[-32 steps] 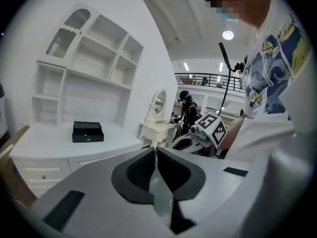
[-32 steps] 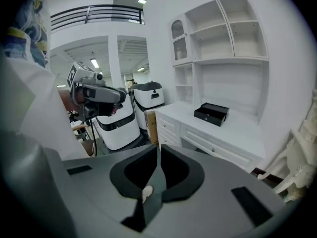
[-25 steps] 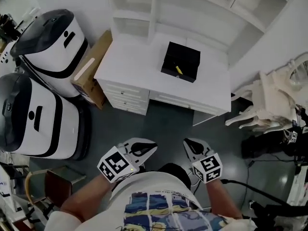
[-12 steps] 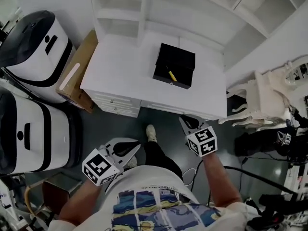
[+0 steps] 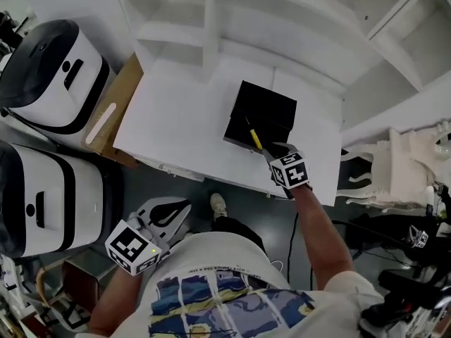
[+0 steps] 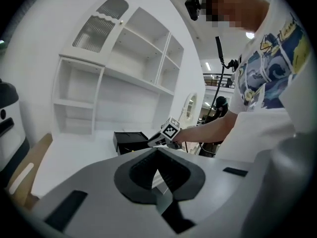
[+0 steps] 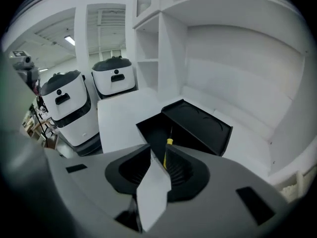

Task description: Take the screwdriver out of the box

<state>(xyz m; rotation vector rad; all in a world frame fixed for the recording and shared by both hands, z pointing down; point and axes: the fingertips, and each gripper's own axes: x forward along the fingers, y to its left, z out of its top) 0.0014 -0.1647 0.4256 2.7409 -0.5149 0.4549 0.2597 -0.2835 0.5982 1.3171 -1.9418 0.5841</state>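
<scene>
A black box (image 5: 262,110) stands open on the white desk (image 5: 176,132), its lid (image 7: 200,124) folded back. Inside lies a screwdriver (image 5: 254,140) with a yellow handle (image 7: 169,144), tip toward the back. My right gripper (image 5: 273,150) hangs over the box's near edge, pointing steeply down at the handle. Its jaws are opening, and the handle shows through the gap, untouched, a little beyond the tips of the right gripper (image 7: 158,151). My left gripper (image 5: 184,205) stays low by my body, short of the desk. In its own view the left gripper (image 6: 157,150) has its tips together, holding nothing.
Two white-and-black machines (image 5: 60,65) (image 5: 49,196) stand left of the desk, with a cardboard box (image 5: 116,104) between them and it. White shelves (image 5: 211,20) rise behind the desk. White furniture (image 5: 416,160) and cables (image 5: 394,231) lie at the right.
The right gripper swept forward from beside my body to the box's front edge and its jaws have parted. The desk has come closer. The left gripper shifted a little to the left.
</scene>
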